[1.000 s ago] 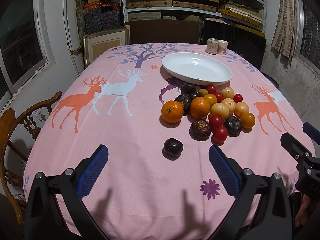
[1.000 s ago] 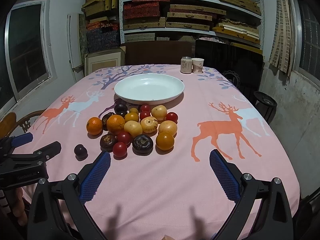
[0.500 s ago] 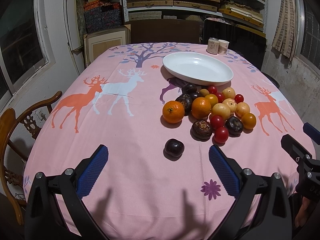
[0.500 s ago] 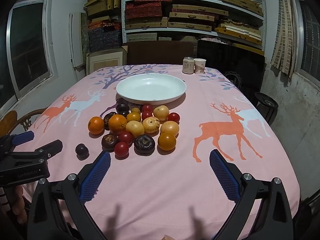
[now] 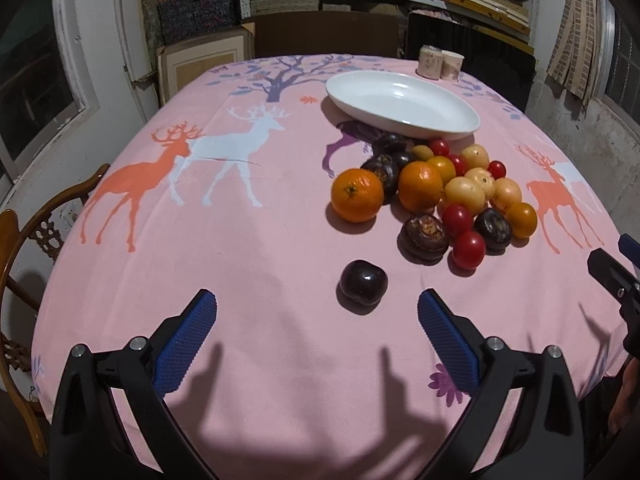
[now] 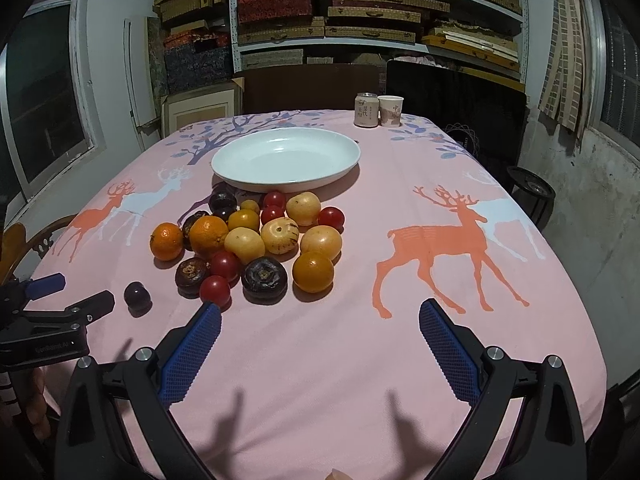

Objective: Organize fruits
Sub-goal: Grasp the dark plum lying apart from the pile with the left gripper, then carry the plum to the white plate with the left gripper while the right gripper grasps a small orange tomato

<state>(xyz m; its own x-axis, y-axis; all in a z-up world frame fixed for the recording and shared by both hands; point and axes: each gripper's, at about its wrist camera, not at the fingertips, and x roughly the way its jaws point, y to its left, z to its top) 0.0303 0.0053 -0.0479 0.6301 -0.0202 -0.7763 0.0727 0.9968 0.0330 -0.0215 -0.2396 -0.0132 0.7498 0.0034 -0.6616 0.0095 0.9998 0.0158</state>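
A heap of fruit lies on the pink deer tablecloth: oranges, yellow fruits, red tomatoes and dark purple fruits. One dark plum lies apart, also in the right wrist view. An empty white plate sits behind the heap. My left gripper is open and empty, just short of the plum. My right gripper is open and empty, in front of the heap.
A can and a paper cup stand at the table's far edge. A wooden chair is at the left side. Shelves with boxes fill the back wall. The table edge drops off at the right.
Both grippers have moved slightly forward toward the fruit. The fruit and the plate have not moved.
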